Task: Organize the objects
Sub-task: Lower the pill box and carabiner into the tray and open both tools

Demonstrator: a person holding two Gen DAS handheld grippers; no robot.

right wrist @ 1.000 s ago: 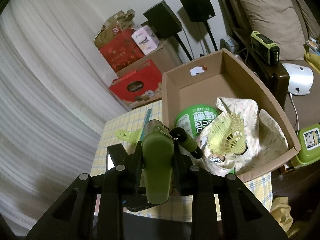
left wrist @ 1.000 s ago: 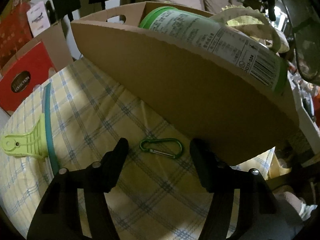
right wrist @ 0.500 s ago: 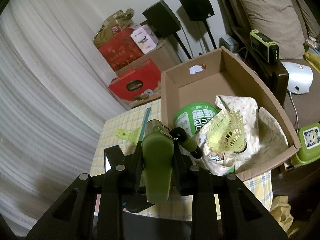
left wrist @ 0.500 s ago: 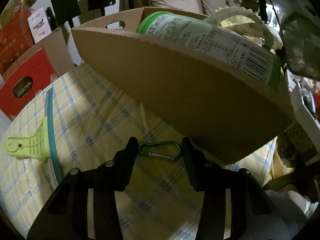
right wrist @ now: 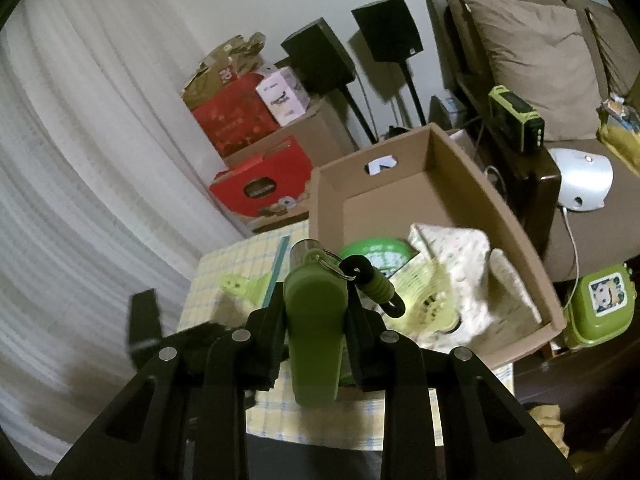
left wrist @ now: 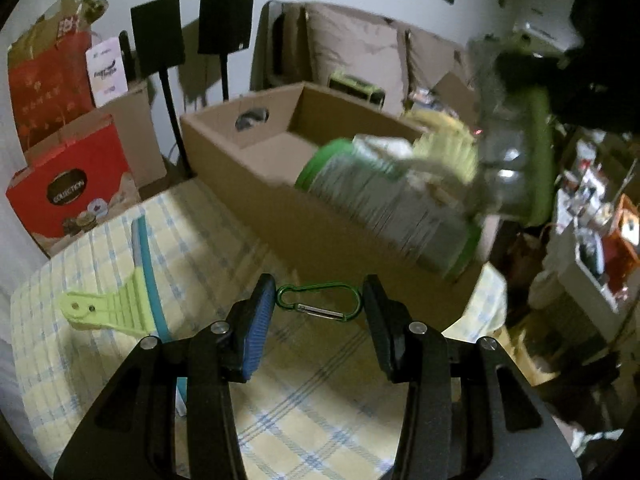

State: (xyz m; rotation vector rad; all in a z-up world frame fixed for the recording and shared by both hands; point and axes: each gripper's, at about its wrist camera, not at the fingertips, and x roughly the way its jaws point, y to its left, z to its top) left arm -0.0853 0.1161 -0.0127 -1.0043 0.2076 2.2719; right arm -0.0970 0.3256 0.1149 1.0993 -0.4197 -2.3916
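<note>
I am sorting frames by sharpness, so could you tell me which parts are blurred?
Left wrist view: cardboard box and green canister smeared, carabiner sharp. Right wrist view: green bottle crisp, shuttlecock soft.

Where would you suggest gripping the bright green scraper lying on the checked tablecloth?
Take the scraper by its flat, ribbed green handle, coming from above with the jaws across its width. It lies flat with the handle pointing away from the cardboard box.
</note>
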